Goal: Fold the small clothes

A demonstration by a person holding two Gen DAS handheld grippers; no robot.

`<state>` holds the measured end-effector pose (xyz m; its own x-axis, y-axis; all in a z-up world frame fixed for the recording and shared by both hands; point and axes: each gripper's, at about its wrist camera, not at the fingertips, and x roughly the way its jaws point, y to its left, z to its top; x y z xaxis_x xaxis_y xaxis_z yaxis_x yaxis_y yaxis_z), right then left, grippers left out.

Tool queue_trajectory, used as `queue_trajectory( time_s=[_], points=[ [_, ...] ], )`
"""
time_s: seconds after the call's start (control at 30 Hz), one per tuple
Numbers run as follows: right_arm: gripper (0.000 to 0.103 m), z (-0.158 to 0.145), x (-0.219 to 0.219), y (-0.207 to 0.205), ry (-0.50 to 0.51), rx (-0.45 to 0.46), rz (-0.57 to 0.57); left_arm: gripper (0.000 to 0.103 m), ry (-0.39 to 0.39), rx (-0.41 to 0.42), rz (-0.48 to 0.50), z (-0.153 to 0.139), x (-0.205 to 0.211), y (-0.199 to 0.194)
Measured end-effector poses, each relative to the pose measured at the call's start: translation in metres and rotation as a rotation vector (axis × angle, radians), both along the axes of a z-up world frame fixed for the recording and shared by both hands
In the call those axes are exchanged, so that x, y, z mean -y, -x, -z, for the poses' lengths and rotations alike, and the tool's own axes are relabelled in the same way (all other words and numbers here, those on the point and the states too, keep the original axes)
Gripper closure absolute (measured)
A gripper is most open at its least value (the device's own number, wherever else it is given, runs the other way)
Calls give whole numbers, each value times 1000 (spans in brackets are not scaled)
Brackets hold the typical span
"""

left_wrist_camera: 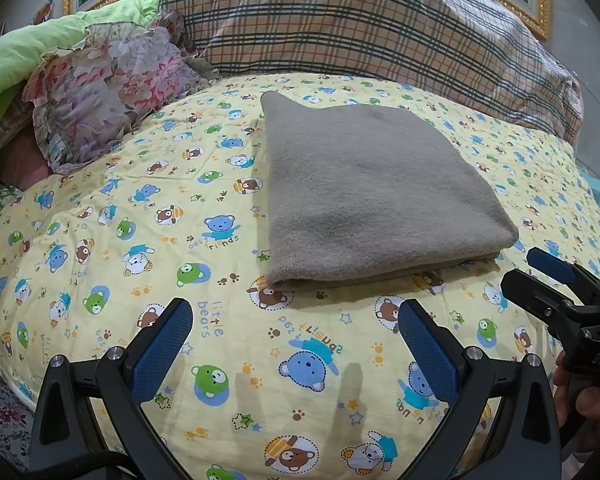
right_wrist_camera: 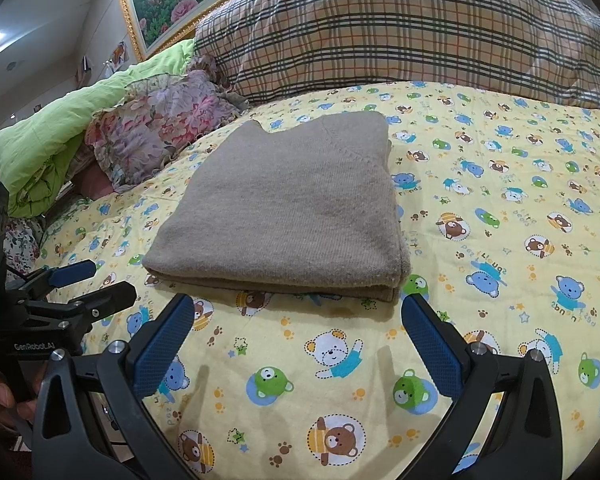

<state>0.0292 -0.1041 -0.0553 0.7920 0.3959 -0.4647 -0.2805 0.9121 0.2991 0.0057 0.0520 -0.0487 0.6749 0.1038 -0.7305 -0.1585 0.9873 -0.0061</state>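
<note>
The grey-brown knitted garment (left_wrist_camera: 376,196) lies folded into a neat rectangle on the bed's yellow bear-print cotton sheet (left_wrist_camera: 148,240). Left gripper (left_wrist_camera: 296,344) and right gripper (right_wrist_camera: 298,340) hover near its front edge, wide open and empty, suggesting folding is finished.

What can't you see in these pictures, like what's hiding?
- Folded grey-brown knit garment: the lower layers are hidden under its top layer, in both views.
- Gold-framed flower painting: cut off by the top edge and blocked by the plaid checked pillow.
- Bright green quilt: partly hidden behind the floral ruffled cushion, left wrist view.
</note>
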Motion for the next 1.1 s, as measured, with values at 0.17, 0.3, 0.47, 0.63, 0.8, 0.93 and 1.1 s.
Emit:
queue_trajectory(
  time_s=[0.17,0.3,0.47,0.63,0.8,0.93,1.1],
  points=[
    [0,-1,2,-1,2,2,-3,0,0,3,0,-1,0,0],
    [0,0,1,-1,1,2,-1,0,1,4,-2,-2,-1,0],
    [0,0,1,-1,0,1,-1,0,3,-3,-2,-1,-2,-1],
    [0,0,2,-1,0,1,-2,0,4,-5,-5,0,-2,-1],
    [0,0,1,-1,-1,-1,-2,0,5,-6,-4,0,-2,0],
    [0,0,0,-1,-2,-2,-2,0,5,-9,-4,1,-2,-1],
    [0,0,0,-1,-3,-2,-3,0,5,-8,-4,1,-2,-1]
  ],
)
